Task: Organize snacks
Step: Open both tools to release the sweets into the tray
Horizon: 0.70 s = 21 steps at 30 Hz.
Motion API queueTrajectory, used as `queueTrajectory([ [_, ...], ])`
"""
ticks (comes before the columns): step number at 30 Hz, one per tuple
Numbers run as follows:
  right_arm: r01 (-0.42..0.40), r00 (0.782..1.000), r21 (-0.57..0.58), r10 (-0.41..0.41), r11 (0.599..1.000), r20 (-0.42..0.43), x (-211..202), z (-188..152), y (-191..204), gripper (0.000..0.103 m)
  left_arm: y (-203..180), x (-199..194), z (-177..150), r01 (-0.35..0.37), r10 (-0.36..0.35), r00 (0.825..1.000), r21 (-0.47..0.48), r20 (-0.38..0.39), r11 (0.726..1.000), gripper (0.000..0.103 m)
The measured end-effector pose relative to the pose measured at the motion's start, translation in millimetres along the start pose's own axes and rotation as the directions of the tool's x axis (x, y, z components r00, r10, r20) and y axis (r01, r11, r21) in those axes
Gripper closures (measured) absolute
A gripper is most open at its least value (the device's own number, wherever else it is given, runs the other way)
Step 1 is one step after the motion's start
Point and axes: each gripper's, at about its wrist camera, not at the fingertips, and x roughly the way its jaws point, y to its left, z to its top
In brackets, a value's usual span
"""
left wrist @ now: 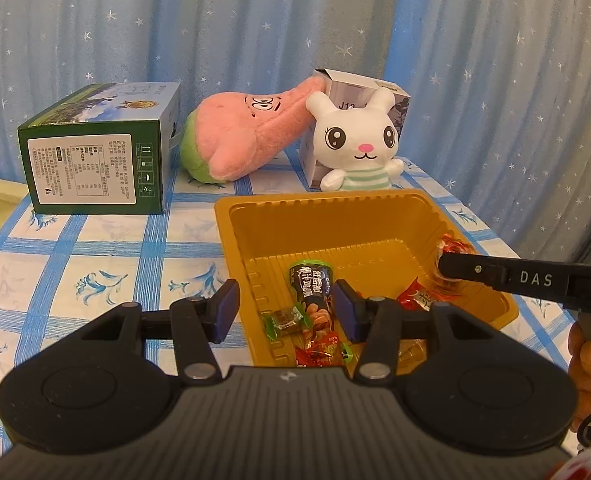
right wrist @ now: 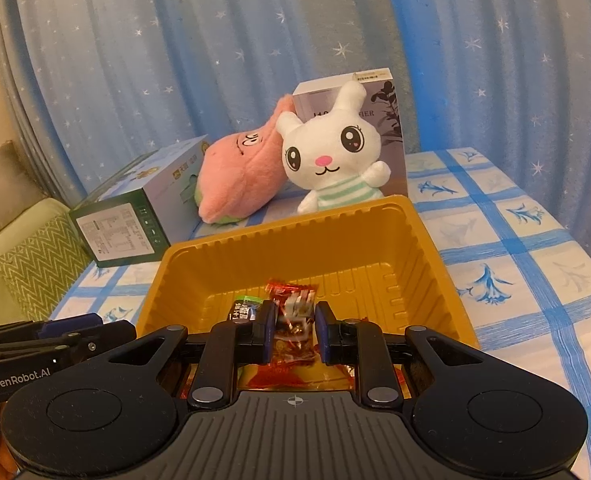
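Crinkly red candy wrapper (right wrist: pixel 293 320) pinched over ribbed golden plastic tray (right wrist: pixel 435 248).

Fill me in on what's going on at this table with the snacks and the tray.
A person is sorting wrapped snacks into a gold plastic tray on the blue-checked tablecloth, using hand-held tongs in each hand. The right tongs are shut on a red candy wrapper over the tray. The left tongs stand open and empty above the tray's near edge. A dark cone-shaped snack pack and several small candies already lie inside. Two plush toys and two boxes sit behind.
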Motion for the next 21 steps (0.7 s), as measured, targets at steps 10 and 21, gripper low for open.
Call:
queueTrajectory([
  [10, 0.006, 1.000, 0.035, -0.007, 0.999, 0.031, -1.3, 1.7, -6.9, 0.081, 1.2, 0.0, -1.5, -0.002, 0.002, 1.000, 0.003, -0.004, 1.000, 0.056],
  [21, 0.017, 0.999, 0.052, -0.019, 0.999, 0.046, -5.0, 3.5, -11.1, 0.081, 0.7, 1.0, -3.0, 0.000, 0.000, 1.000, 0.007, -0.010, 1.000, 0.056],
])
